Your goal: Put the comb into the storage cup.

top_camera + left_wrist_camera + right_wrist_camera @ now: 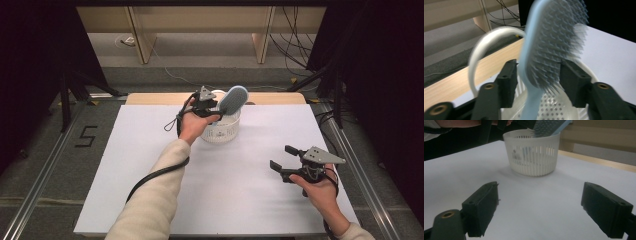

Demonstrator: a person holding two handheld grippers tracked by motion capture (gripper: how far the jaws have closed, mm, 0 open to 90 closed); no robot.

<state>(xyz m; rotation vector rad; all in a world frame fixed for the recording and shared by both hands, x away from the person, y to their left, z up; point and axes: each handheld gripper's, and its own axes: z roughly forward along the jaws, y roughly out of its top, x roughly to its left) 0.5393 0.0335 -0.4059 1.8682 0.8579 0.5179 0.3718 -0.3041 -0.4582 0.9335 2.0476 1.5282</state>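
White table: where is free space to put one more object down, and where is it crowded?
The white table is bare between the basket and the right gripper, and along its left edge beside the sleeve. It is crowded at the far middle, where the left gripper has the brush in the basket.

The bench [150, 165] lies open across its near and left stretches, and between the two claws; the white basket [222, 131] at the far middle blocks passage there (a blue brush [233, 99] juts from it, leaning right)
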